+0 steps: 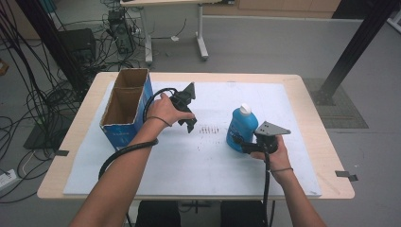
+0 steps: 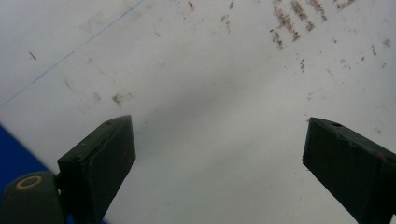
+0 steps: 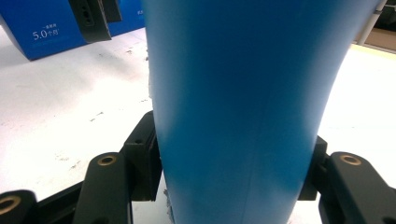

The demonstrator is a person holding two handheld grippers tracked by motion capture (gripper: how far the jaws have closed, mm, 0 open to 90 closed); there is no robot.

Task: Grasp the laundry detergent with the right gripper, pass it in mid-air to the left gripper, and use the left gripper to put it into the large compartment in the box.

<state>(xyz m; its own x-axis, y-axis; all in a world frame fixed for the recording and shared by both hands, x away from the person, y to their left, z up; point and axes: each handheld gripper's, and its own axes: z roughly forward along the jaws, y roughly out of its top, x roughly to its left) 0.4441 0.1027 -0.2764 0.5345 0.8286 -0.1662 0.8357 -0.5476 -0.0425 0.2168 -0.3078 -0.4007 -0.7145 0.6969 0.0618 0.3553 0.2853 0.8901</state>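
A blue bottle with a white cap stands upright on the white mat, right of centre. My right gripper is shut on its lower body; in the right gripper view the blue bottle sits between both jaws, which press its sides. My left gripper hangs over the mat left of centre, beside the blue cardboard box. In the left gripper view the left gripper is open, jaws wide apart, with bare white mat between them.
The open-topped blue cardboard box stands at the mat's left edge and looks empty inside. Brown scuff marks dot the mat's middle. The white mat covers a wooden table. Cables and table legs lie on the floor beyond.
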